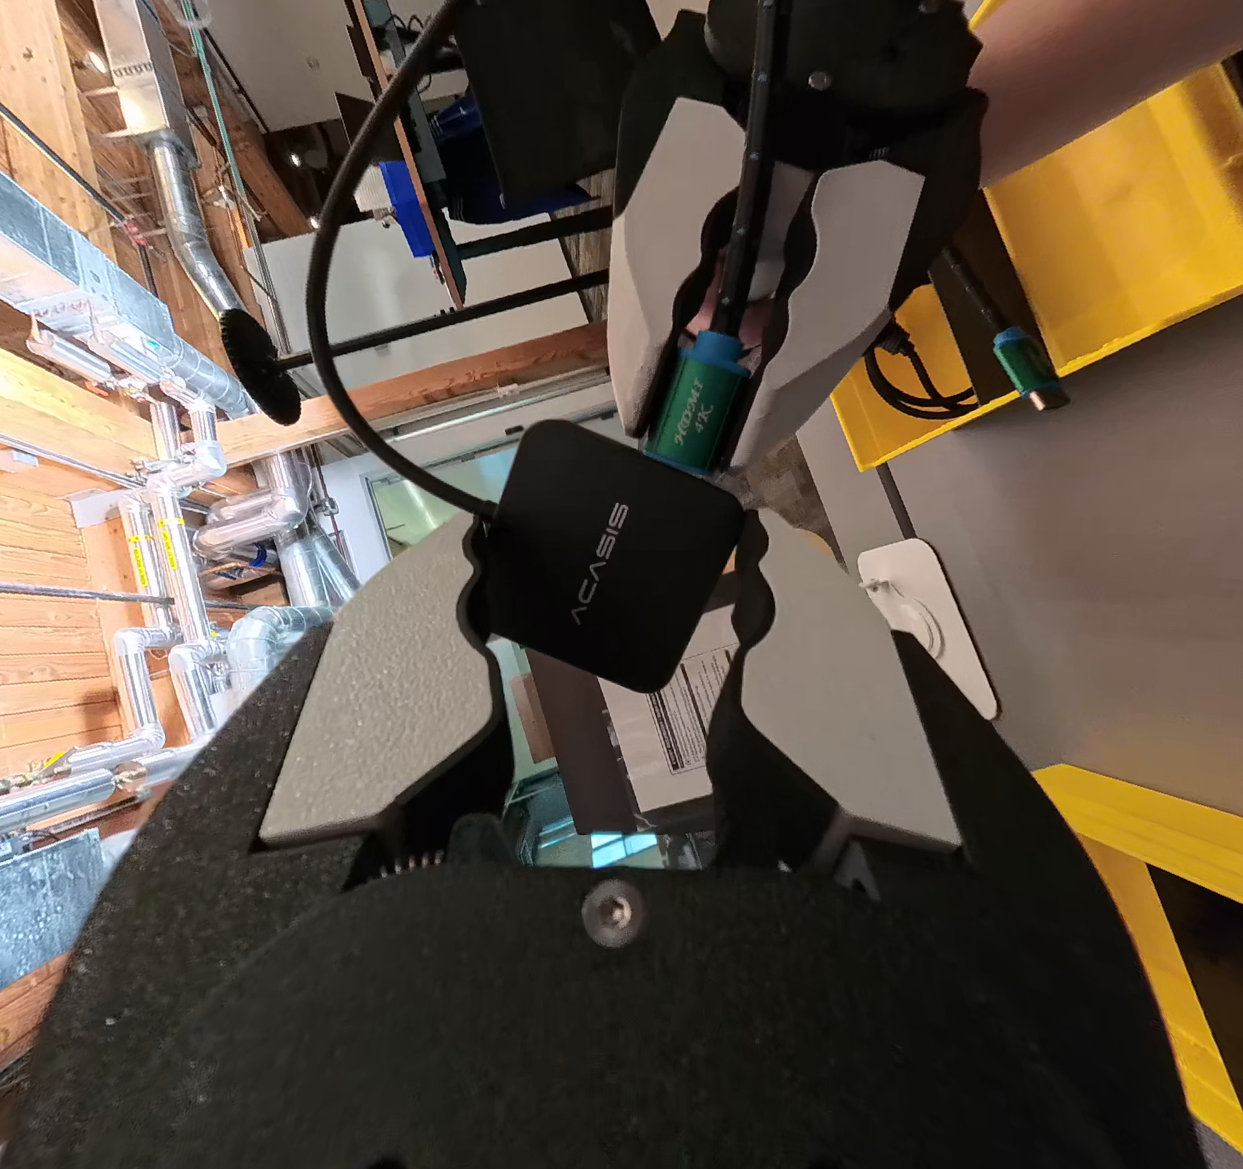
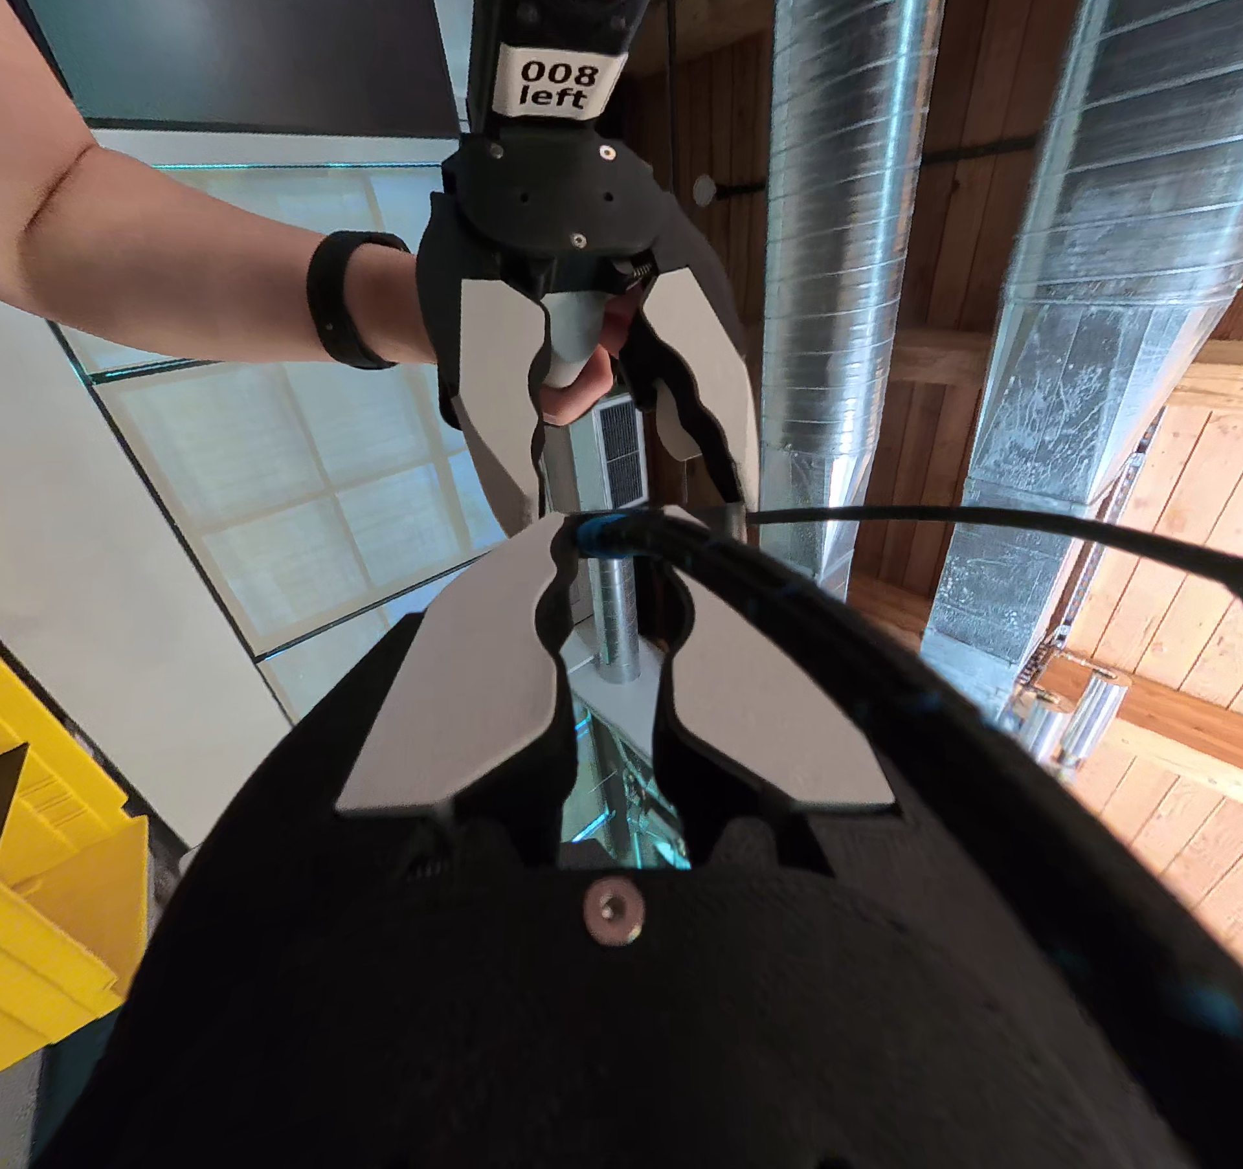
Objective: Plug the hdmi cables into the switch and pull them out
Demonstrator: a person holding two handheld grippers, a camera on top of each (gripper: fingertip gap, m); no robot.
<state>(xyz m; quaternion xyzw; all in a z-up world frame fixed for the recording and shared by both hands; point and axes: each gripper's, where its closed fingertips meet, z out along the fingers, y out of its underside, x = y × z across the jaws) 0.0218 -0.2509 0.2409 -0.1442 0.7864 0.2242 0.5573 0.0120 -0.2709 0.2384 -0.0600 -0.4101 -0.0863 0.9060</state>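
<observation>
Between the left gripper's (image 1: 609,572) jaws, the black square switch (image 1: 609,558) is pinched, pale lettering across its face. Against its upper edge, the right gripper (image 1: 699,424) jaws clamp a green HDMI plug (image 1: 693,407) with printed text. Only the left wrist view shows a second green plug (image 1: 1026,367) at a yellow bin's (image 1: 1110,249) edge. Only the right wrist view shows the left gripper's white label (image 2: 553,82).

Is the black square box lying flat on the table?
No, the black square box is held up in the air between the left tongs, with the green plug at its edge.
</observation>
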